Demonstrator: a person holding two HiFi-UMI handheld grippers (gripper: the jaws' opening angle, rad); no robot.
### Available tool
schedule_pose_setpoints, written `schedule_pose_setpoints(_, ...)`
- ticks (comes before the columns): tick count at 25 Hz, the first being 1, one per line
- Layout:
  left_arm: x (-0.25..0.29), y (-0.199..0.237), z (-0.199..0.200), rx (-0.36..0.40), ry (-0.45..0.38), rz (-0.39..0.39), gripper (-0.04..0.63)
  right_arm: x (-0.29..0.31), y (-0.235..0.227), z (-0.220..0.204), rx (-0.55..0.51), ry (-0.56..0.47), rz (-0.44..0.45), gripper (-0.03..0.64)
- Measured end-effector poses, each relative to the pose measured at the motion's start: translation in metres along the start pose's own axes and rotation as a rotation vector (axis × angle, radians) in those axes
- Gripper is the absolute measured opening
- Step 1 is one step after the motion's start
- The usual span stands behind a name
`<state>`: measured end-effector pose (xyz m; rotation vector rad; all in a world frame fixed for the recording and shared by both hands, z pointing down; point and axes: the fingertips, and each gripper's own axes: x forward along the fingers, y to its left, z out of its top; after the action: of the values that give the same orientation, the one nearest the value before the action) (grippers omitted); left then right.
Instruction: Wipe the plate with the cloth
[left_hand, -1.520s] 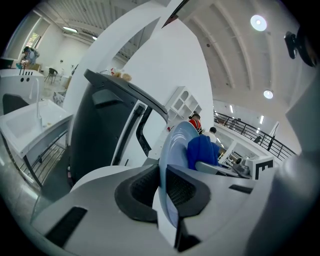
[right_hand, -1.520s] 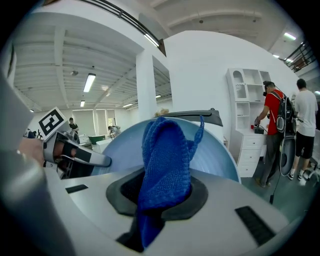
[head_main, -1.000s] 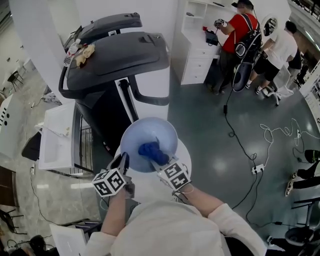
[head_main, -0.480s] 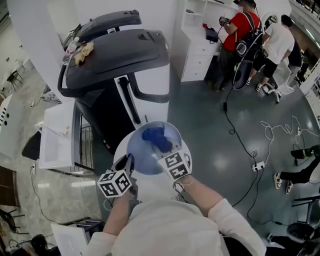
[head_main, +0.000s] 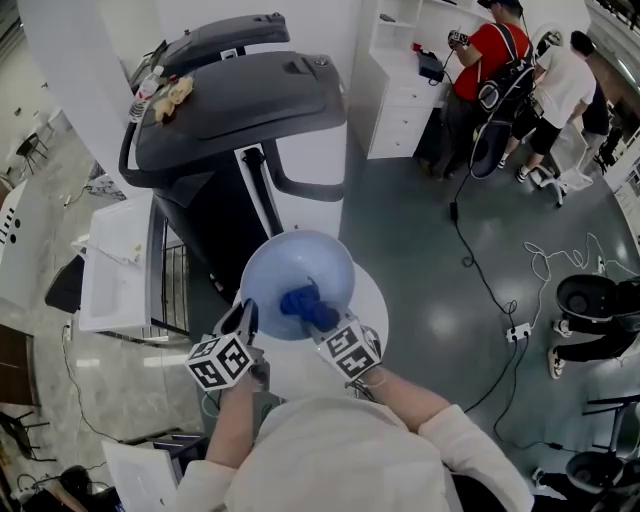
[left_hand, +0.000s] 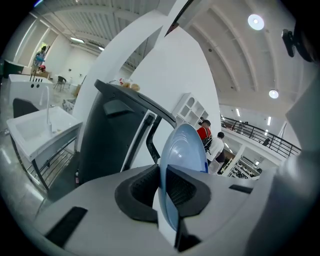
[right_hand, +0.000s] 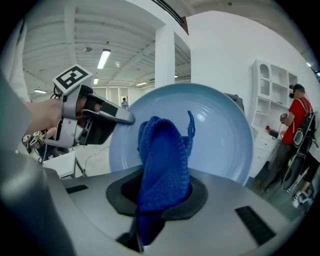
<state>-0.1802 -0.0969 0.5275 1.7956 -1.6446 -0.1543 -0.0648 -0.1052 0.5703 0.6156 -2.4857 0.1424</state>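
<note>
Overhead, from the head view, the marker cubes cover most of both grippers' jaws, and the pale blue plate (head_main: 297, 262) hides much of the round white table (head_main: 372, 302) beneath it. The plate is held up off the table and tilted, its hollow face turned up toward the person. The left gripper (head_main: 247, 316) meets its lower left rim, and the right gripper (head_main: 314, 318) brings a blue knitted cloth (head_main: 303, 302) onto the lower middle of the face. Behind the plate stands a dark treadmill (head_main: 240, 110). In the left gripper view the plate shows edge-on, nearly upright. Its rim is pinched between the two black pads and the rest rises away from the jaws, so its face cannot be seen. In the right gripper view the jaws are clamped on the cloth, whose lower end is lost in the slot between them. Its long axis runs upward from the jaws across the plate's face, one loose corner sticking up, and the plate's bottom edge is cut off by the gripper body.
</note>
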Motion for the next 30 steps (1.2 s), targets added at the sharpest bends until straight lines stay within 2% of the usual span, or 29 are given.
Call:
schedule_pose_setpoints(3, -0.001, 0.004, -0.003, 0.000, 0.008, 0.000, 0.043, -0.010, -0.030, -0.011, 0.087, 0.030, -0.074, 0.086)
schedule_pose_setpoints(6, 0.000, 0.002, -0.011, -0.001, 0.026, -0.014, 0.043, -0.016, -0.062, -0.008, 0.115, 0.032, -0.164, 0.086)
schedule_pose_setpoints(10, 0.002, -0.004, -0.021, 0.018, 0.061, -0.030, 0.043, -0.020, -0.092, 0.020, 0.112, -0.018, -0.243, 0.086)
schedule_pose_setpoints(13, 0.003, -0.009, -0.028, 0.042, 0.083, -0.036, 0.043, -0.017, -0.096, 0.045, 0.108, -0.068, -0.250, 0.085)
schedule_pose_setpoints(16, 0.006, -0.013, -0.031, 0.057, 0.093, -0.038, 0.043, -0.006, -0.074, 0.066, 0.090, -0.103, -0.188, 0.086)
schedule_pose_setpoints(20, 0.008, -0.014, -0.030, 0.084, 0.092, -0.030, 0.043, 0.012, -0.019, 0.071, 0.069, -0.112, -0.042, 0.086)
schedule_pose_setpoints(26, 0.002, 0.002, -0.010, 0.052, 0.038, 0.000, 0.043, 0.026, 0.048, 0.032, 0.055, -0.001, 0.156, 0.086)
schedule_pose_setpoints(30, -0.002, 0.014, 0.004, 0.031, -0.002, 0.019, 0.043, 0.027, 0.049, -0.005, 0.046, 0.100, 0.167, 0.086)
